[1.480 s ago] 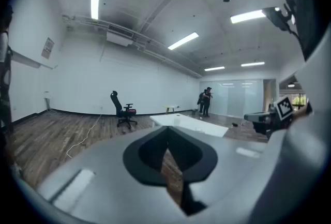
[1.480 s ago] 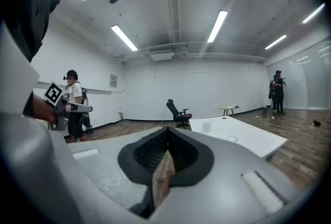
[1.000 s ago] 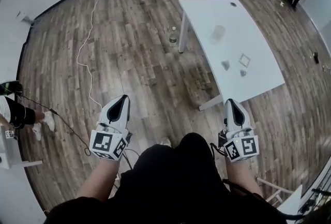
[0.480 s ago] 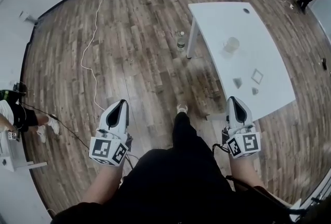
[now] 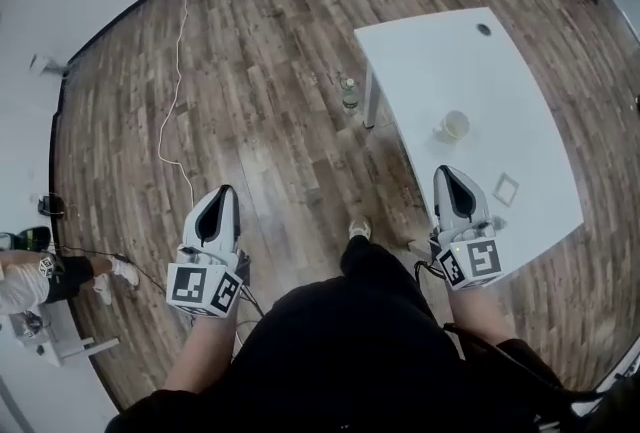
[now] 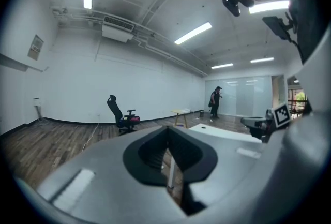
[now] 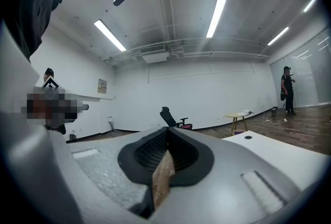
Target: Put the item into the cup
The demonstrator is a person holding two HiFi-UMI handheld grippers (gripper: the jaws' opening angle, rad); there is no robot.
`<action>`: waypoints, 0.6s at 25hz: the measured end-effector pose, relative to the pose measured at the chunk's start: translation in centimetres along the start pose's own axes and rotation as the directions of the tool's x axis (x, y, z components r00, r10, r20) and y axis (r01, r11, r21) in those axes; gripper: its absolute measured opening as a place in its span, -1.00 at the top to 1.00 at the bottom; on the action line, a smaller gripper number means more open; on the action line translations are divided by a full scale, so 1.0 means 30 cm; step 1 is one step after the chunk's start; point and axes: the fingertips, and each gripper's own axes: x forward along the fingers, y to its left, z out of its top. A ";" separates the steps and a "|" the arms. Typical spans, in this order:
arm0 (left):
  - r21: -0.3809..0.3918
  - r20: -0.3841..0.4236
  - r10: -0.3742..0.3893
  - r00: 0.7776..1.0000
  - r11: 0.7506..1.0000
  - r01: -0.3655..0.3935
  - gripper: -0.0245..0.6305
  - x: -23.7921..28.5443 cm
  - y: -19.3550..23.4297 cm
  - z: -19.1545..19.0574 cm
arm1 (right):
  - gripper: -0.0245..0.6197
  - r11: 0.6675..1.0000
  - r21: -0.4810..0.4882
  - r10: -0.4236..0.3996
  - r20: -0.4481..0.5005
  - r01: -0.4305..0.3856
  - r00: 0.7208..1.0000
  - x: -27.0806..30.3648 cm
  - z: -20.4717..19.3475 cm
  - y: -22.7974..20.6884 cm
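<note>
Head view shows my left gripper (image 5: 227, 191) and right gripper (image 5: 448, 173) pinched closed, empty; cup (image 5: 456, 125) mid-way on the table (image 5: 425, 46), square item (image 5: 506, 189) near its front edge.

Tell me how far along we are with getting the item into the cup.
Done: nothing yet. The cup stands on the white table, and the small square item lies on the tabletop apart from it.
In hand: nothing. The left gripper and the right gripper are both shut and empty, held near the table's close edge.
Left: grasp the item, carry it over and drop it in the cup.
</note>
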 end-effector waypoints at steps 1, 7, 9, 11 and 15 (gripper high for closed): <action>0.002 0.004 -0.007 1.000 1.000 0.007 0.93 0.052 -0.003 0.020 | 0.92 1.000 -0.001 -0.007 0.001 0.007 1.000 0.037 0.009 -0.036; 0.032 0.027 -0.038 0.999 0.999 0.037 0.93 0.291 -0.036 0.124 | 0.92 1.000 -0.006 -0.020 0.035 0.021 0.999 0.200 0.076 -0.191; 0.044 0.022 -0.058 0.998 0.997 0.057 0.93 0.361 -0.045 0.144 | 0.92 1.000 -0.009 -0.028 0.038 0.028 0.999 0.240 0.075 -0.231; 0.053 -0.007 -0.094 0.996 0.994 0.094 0.93 0.427 -0.058 0.137 | 0.92 0.999 -0.002 -0.054 0.035 0.054 0.998 0.261 0.065 -0.277; 0.060 -0.058 -0.171 0.984 0.983 0.174 0.93 0.546 -0.072 0.118 | 0.92 0.991 -0.019 -0.135 0.035 0.135 0.990 0.256 0.069 -0.349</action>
